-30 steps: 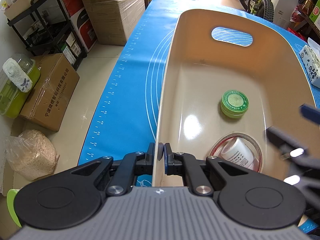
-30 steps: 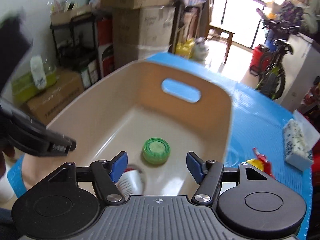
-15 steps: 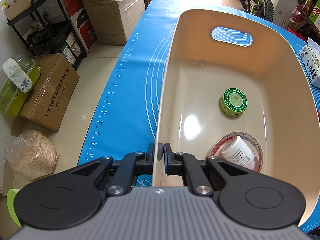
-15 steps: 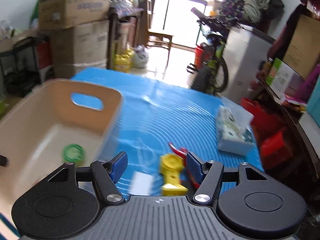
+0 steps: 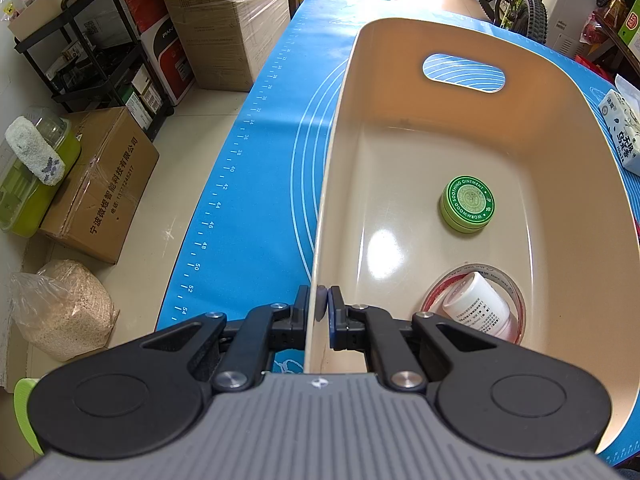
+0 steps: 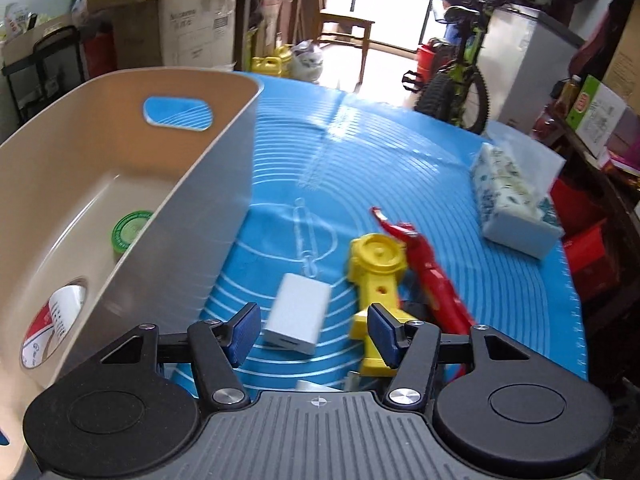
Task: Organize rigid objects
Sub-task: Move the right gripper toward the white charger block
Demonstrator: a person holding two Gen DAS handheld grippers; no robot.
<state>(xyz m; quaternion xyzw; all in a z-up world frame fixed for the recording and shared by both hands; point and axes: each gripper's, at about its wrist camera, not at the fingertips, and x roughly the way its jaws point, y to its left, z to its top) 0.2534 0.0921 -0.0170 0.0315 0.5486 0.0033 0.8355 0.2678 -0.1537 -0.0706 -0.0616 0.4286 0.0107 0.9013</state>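
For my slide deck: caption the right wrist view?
Open right gripper over white box, yellow toy and red tool beside beige bin.

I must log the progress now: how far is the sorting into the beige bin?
Done: green tin and white bottle inside a tape roll lie in the beige bin. In hand: left gripper clamps the bin's wall; right gripper is open, empty. Left: white box, yellow toy, red tool.

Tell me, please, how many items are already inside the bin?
3: a green tin mid-floor, and a tape roll at the near end with a white bottle lying inside it. Nearer ones may be hidden.
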